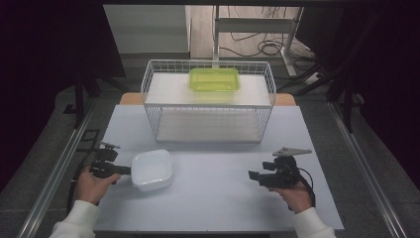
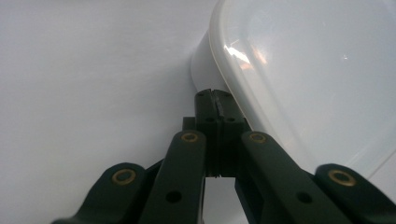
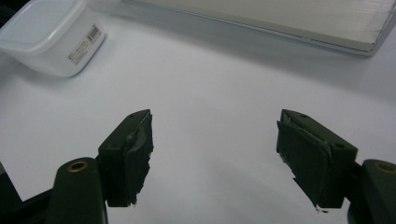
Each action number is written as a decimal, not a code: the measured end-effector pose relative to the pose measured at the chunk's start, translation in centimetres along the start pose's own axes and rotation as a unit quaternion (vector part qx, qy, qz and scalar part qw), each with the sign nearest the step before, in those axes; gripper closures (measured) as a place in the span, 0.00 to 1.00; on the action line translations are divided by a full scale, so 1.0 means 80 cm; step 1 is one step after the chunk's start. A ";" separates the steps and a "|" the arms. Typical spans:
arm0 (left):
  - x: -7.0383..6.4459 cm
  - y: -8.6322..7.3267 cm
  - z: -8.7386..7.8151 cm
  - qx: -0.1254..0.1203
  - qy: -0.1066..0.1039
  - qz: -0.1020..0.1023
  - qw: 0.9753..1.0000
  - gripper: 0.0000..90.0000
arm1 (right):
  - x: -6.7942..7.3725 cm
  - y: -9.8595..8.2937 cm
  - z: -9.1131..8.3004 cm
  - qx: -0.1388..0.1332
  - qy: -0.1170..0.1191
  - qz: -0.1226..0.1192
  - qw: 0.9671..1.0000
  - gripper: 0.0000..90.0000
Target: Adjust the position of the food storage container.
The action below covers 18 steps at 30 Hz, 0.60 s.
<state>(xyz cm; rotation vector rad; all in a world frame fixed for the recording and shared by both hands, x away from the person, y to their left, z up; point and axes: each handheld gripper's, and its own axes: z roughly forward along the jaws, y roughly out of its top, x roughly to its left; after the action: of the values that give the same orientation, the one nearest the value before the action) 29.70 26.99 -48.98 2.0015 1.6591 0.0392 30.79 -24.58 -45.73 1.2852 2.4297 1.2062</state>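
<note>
Your left gripper [image 2: 214,100] pinches only the tub's [image 1: 152,169] rim (jaws closed on it); lifting could pop the lid. Right gripper [image 3: 215,156] gapes empty.

left claw [image 1: 126,170] pinched closed, held low; right claw [image 3: 215,158] spread wide, gripped in right hand [image 1: 296,194].

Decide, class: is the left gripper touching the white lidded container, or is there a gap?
Touching. In the left gripper view the left gripper has its jaws shut together, tips pressed against the white container under its lid's rim.
</note>
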 end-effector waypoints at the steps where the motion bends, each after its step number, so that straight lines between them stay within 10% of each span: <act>1: -0.003 0.002 0.002 -0.001 -0.002 0.000 1.000 0.99 | 0.000 0.000 0.000 0.001 0.001 0.000 1.000 0.30; 18: -0.052 0.023 0.024 0.003 -0.022 0.037 0.999 0.99 | -0.004 0.001 -0.003 -0.003 0.002 0.006 1.000 0.30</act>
<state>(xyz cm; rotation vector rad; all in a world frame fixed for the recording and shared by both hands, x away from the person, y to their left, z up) 31.02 22.29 -48.58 2.0537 1.5589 0.0178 30.91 -24.93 -45.60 1.2983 2.4233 1.2172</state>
